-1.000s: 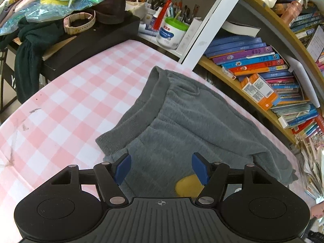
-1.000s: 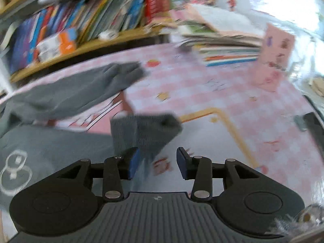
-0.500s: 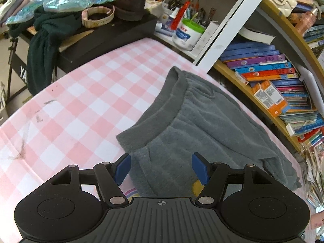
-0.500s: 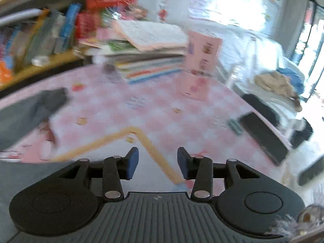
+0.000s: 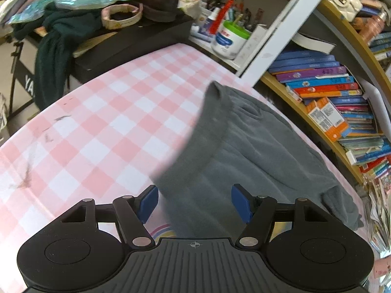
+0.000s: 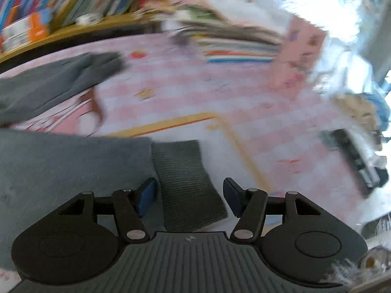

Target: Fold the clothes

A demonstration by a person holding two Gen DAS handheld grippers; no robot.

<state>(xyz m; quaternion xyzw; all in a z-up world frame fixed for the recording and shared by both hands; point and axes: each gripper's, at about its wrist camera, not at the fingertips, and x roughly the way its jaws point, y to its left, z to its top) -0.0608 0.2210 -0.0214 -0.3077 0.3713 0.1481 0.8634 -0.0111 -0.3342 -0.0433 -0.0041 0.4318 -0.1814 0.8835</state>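
Note:
A grey sweatshirt (image 5: 244, 151) lies on the pink checked tablecloth (image 5: 97, 127). In the left wrist view my left gripper (image 5: 195, 204) is open, and the sweatshirt's ribbed hem corner lies between its blue pads, untouched. In the right wrist view my right gripper (image 6: 188, 196) is open over a sleeve (image 6: 73, 168), whose ribbed cuff (image 6: 188, 183) lies between the pads. The other sleeve (image 6: 56, 83) stretches across the far left. This view is blurred.
A shelf of books (image 5: 330, 97) runs along the table's far right. A black box (image 5: 127, 41) with dark green cloth and a pen pot (image 5: 229, 39) stand beyond the far edge. Stacked books (image 6: 234, 44) and a black device (image 6: 354, 156) sit to the right.
My left gripper has shifted left, so the sweatshirt sits further right in view. My right gripper has swung back to the sleeve cuff and its jaws are wider apart.

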